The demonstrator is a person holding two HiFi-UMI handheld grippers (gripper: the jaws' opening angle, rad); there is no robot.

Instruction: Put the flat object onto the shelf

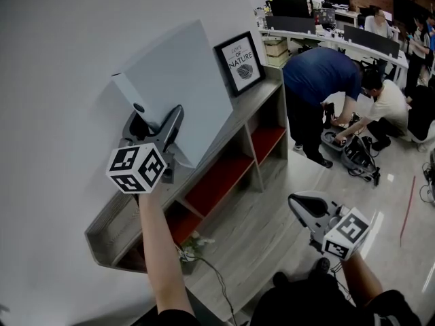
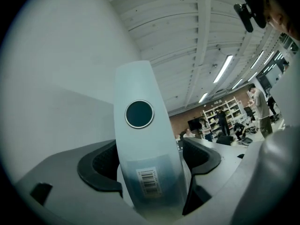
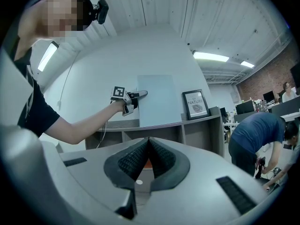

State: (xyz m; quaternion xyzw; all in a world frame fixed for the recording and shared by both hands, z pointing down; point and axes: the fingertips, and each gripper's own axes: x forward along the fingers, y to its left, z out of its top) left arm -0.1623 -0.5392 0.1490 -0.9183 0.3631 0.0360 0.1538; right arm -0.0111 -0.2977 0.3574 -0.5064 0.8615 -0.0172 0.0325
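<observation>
The flat object (image 1: 183, 87) is a wide pale grey box. It stands on edge on top of the grey shelf unit (image 1: 255, 100) and leans against the white wall. My left gripper (image 1: 158, 114) straddles its left end, and the jaws have spread wide. In the left gripper view the box's narrow end (image 2: 140, 172) with a dark round hole and a barcode fills the gap, with the pads (image 2: 101, 163) close beside it. My right gripper (image 1: 302, 206) hangs low over the floor, shut and empty, and its pads (image 3: 161, 158) meet at the tip. From there the box (image 3: 157, 100) shows on the shelf (image 3: 159, 125).
A framed print (image 1: 240, 62) leans on the wall just right of the box. The shelf's lower compartments have red boards (image 1: 217, 182). A small plant (image 1: 194, 244) sits on the floor below. Two people (image 1: 319, 80) bend over equipment at the right, with desks behind.
</observation>
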